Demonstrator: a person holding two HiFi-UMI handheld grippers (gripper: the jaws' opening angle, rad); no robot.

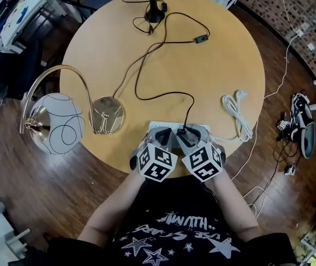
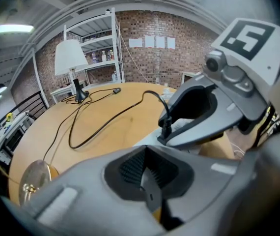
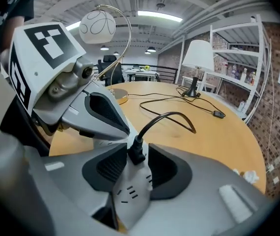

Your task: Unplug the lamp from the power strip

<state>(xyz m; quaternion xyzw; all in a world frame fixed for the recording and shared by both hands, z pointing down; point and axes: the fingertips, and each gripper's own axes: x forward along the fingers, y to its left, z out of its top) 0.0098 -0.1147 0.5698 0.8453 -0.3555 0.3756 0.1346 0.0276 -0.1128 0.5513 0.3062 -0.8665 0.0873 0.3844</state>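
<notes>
While beside power strip (image 1: pixel 159 125), coiled cable (image 1: pixel 237 115)

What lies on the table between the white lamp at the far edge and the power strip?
Black cords loop there, one with an inline switch, ending at the plug in the power strip. The head view shows it.

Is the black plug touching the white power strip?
Touching. The right gripper view shows the black plug standing upright with its base seated in the power strip, no gap under it. It stands between the open right tongs.
</notes>
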